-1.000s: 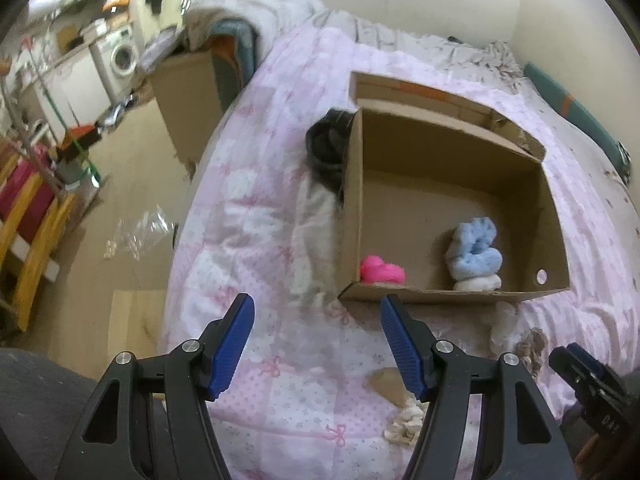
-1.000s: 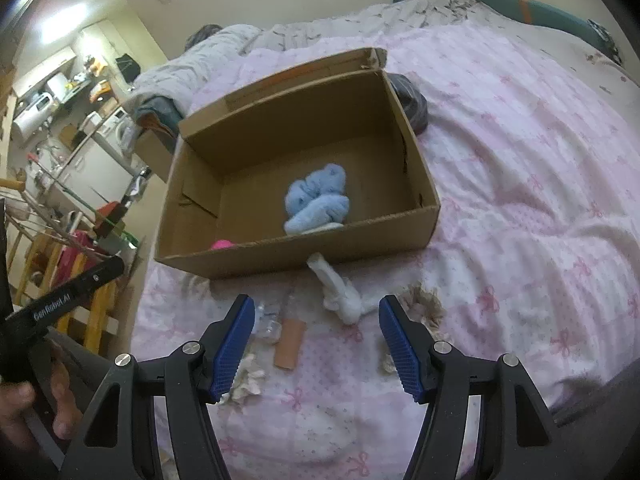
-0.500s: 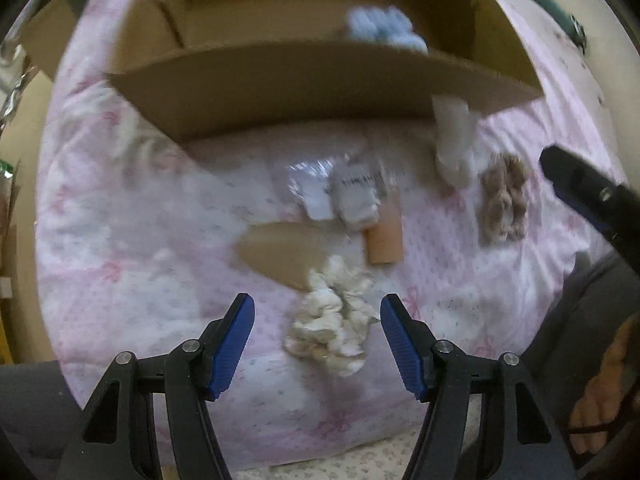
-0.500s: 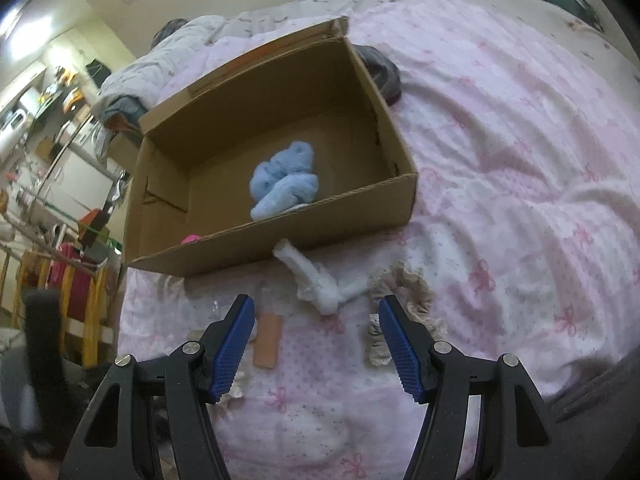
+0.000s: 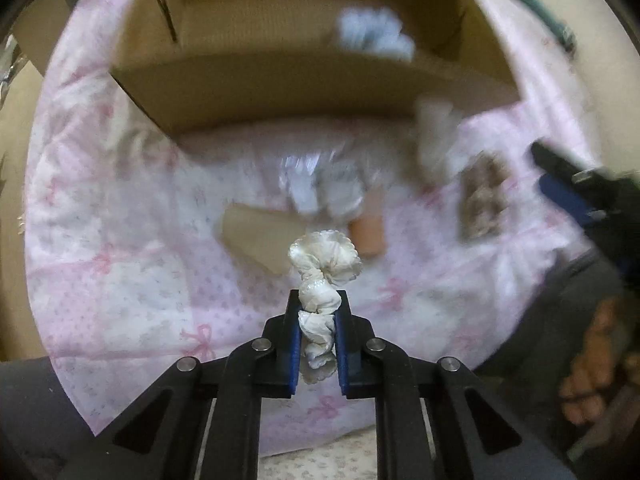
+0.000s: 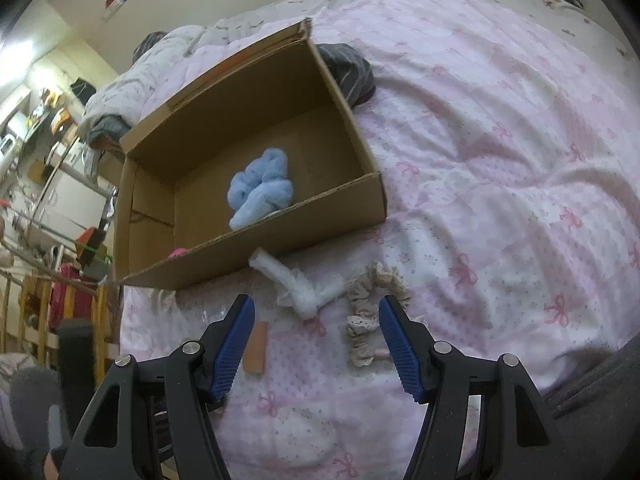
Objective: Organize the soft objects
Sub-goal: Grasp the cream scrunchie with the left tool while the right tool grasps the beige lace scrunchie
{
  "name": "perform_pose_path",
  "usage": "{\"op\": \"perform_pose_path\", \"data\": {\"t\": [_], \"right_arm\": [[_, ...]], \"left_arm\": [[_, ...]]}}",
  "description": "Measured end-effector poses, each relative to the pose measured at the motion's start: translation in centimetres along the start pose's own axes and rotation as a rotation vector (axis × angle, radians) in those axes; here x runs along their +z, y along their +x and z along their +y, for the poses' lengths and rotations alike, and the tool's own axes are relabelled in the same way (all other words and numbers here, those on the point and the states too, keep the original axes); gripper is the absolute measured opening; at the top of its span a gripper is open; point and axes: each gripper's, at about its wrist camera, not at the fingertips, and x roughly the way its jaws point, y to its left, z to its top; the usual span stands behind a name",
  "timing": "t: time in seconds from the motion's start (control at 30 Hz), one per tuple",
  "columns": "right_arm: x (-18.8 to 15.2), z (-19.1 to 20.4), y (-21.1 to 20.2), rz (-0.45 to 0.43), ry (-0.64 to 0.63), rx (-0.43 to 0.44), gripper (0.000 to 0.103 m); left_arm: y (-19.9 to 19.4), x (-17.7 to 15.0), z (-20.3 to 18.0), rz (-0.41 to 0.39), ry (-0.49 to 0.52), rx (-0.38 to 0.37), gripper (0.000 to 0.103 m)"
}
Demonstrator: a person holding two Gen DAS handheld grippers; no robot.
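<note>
Cream scrunchie (image 5: 320, 276), loose on the bedspread (image 5: 120, 248) a moment ago, is now pinched as the left gripper (image 5: 318, 320) closes, ready for the cardboard box (image 5: 280, 84), while the right gripper (image 6: 316, 344) gapes wide and empty.

So the right gripper (image 6: 316, 322) hangs over the pink bow-print bedspread (image 6: 500, 168), blue-padded fingers (image 6: 236, 340) wide apart with nothing between them. Just past the tips: a crumpled white cloth bundle (image 6: 298, 286) at 12 o'clock, a beige frilly scrunchie (image 6: 366, 312) at 1, a small orange tube (image 6: 256, 346) by the left finger. Further up toward 11, an open brown cardboard box (image 6: 340, 200) holds a fluffy light-blue soft thing (image 6: 260, 188) and a pink bit (image 6: 176, 252).
</note>
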Motion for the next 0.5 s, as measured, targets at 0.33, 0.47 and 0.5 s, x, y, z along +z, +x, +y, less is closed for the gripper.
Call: {"op": "perform_pose_path", "data": {"t": [0.33, 0.47, 0.5], "right_arm": [[0.8, -2.8, 1.2, 0.027, 0.11, -0.132, 0.076], [0.2, -1.5, 3.6, 0.111, 0.002, -0.24, 0.076], [0.1, -1.0, 4.1, 0.12, -0.034, -0.262, 0.076]], "left_arm": [[-5.9, 1.5, 5.8, -0.238, -0.25, 0.07, 0.013], [-5.9, 1.3, 6.2, -0.233, -0.26, 0.076, 0.013], [-6.0, 1.3, 6.2, -0.235, -0.253, 0.081, 0.013]]}}
